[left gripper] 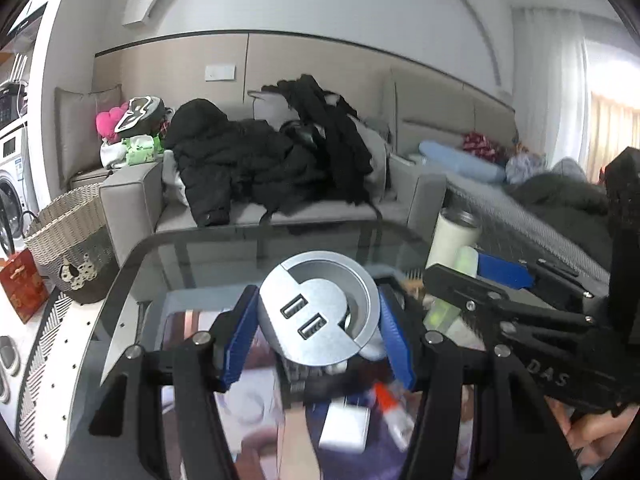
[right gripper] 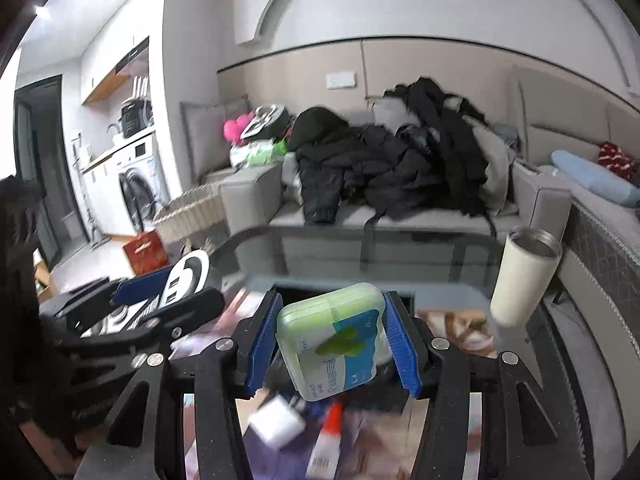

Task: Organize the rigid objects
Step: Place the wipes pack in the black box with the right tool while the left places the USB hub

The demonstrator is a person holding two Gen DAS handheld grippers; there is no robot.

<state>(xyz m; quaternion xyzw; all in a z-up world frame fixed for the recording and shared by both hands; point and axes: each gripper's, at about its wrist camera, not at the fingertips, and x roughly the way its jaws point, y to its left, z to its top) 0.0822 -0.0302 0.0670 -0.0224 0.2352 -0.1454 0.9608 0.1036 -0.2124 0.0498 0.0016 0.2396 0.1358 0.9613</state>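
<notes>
My left gripper [left gripper: 318, 330] is shut on a round silver USB hub [left gripper: 316, 308] with two ports, held above the glass table [left gripper: 192, 256]. My right gripper [right gripper: 332, 338] is shut on a pale green plastic box [right gripper: 336, 336] with a blue and green label, also held above the table. The right gripper [left gripper: 480, 280] shows at the right of the left wrist view, and the left gripper with the hub [right gripper: 184, 276] shows at the left of the right wrist view. A white charger block [right gripper: 276, 424] and a small tube with a red cap [right gripper: 326, 436] lie below on the table.
A white tumbler [right gripper: 524, 276] with a steel rim stands at the table's right edge. Beyond the table a grey sofa [right gripper: 256, 192] holds black clothes [right gripper: 392, 164]. A woven basket [left gripper: 68, 240] and a red bag [left gripper: 20, 284] stand on the floor at left.
</notes>
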